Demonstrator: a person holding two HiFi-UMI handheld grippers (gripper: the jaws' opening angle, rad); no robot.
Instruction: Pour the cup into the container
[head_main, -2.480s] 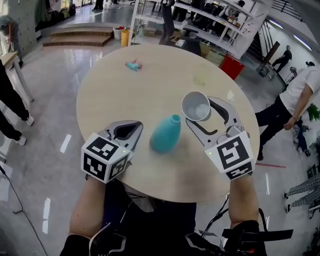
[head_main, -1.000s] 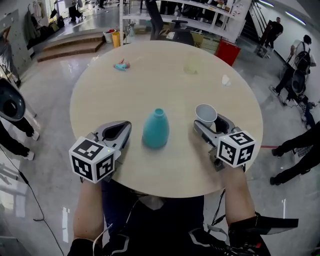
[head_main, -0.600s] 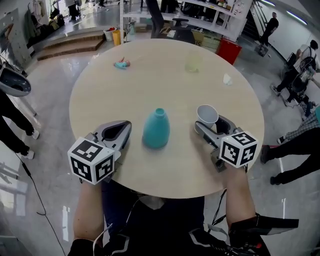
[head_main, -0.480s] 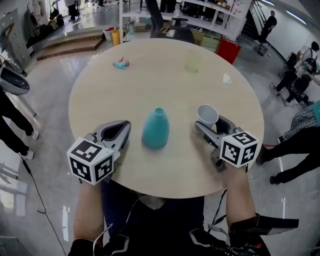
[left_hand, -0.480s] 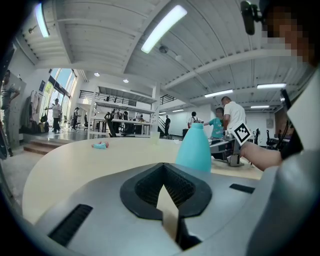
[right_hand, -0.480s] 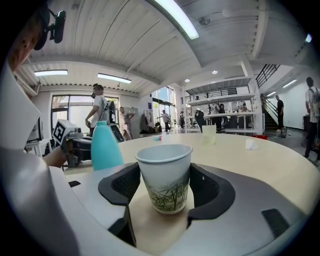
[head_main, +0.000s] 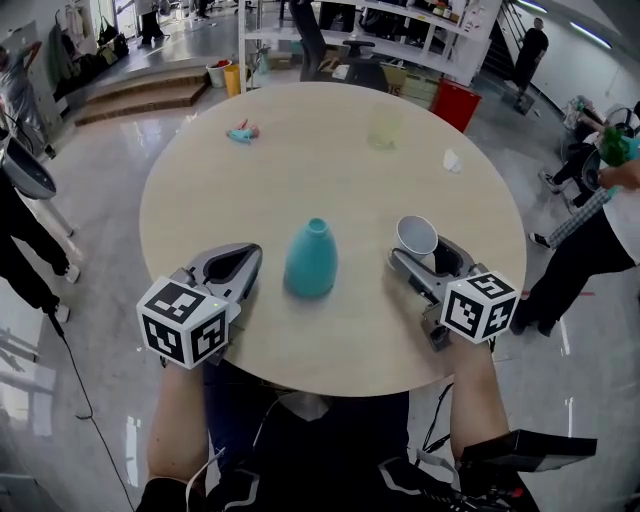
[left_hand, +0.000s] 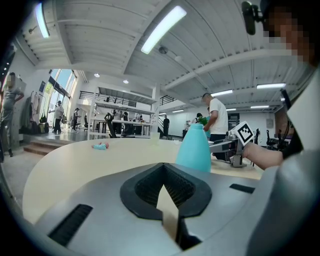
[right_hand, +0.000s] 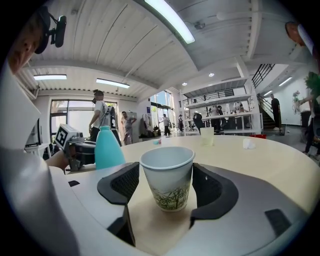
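The light, crushable paper cup (right_hand: 167, 170) between the right gripper's (right_hand: 166, 186) parted jaws would want a gentle mid-wall pinch; the left gripper's (left_hand: 165, 187) jaws meet, empty.

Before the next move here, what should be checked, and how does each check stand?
1. Cup upright on table: ok.
2. Cup between the jaws of right gripper: ok.
3. Jaws clamping cup: cannot tell.
4. Cup contents: cannot tell.
5. Teal vase upright, clear of both grippers: ok.
6. Left gripper shut, empty: ok.
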